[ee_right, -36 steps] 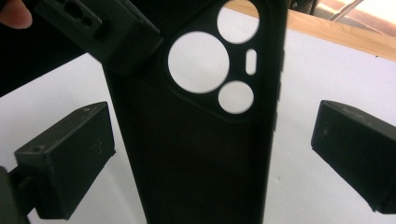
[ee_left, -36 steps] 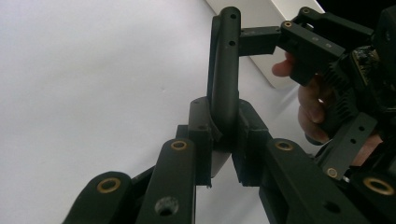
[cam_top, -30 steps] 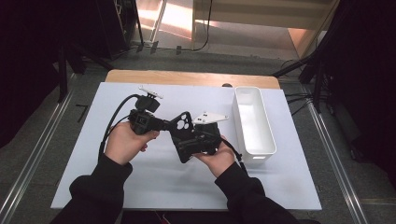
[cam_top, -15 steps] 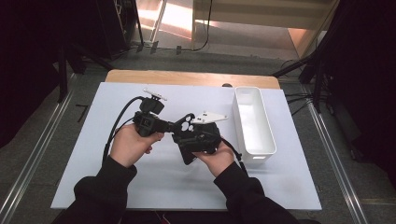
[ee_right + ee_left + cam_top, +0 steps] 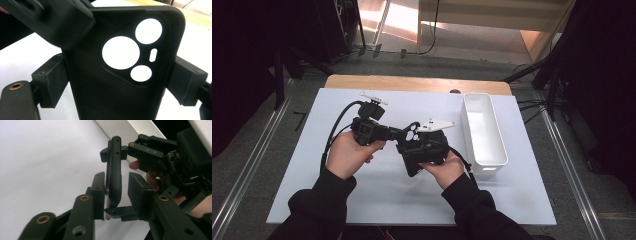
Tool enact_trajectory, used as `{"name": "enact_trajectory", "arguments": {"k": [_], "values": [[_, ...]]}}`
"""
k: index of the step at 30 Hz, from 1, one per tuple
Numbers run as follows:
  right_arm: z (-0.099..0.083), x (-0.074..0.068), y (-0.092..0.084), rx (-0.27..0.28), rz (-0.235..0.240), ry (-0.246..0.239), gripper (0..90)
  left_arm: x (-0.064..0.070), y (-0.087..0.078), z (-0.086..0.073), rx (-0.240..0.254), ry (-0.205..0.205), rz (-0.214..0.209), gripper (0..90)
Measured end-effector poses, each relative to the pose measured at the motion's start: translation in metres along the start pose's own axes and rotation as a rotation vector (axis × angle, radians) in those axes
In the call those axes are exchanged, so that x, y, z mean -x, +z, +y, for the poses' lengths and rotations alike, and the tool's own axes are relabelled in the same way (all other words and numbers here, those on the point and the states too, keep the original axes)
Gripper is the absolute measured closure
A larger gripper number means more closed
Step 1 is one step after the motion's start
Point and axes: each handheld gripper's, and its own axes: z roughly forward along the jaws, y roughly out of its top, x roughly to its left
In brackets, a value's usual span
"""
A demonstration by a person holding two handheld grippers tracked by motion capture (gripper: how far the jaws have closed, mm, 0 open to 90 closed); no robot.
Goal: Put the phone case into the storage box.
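Your right gripper clamps the black phone case; your left gripper's fingers have just been opening, loosely around its edge.

The left gripper jaws have just been opening around the phone case, apparently loosening.

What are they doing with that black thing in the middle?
A person works two claws over a white table. The right claw grips a black rubbery phone case with round camera holes by its side edges. The left claw straddles the case's thin edge, its jaws having just been opening. A long white plastic bin waits alongside.
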Motion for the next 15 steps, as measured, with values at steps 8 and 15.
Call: {"name": "enact_trajectory", "arguments": {"k": [8,15], "values": [[-0.001,0.001,0.000,-0.014,0.017,0.009,11.9,-0.003,-0.017,0.002,0.052,-0.016,-0.006,47.7],[0.000,0.004,-0.001,-0.016,0.017,0.008,11.8,-0.009,-0.025,0.002,0.073,-0.024,-0.003,39.5]]}}
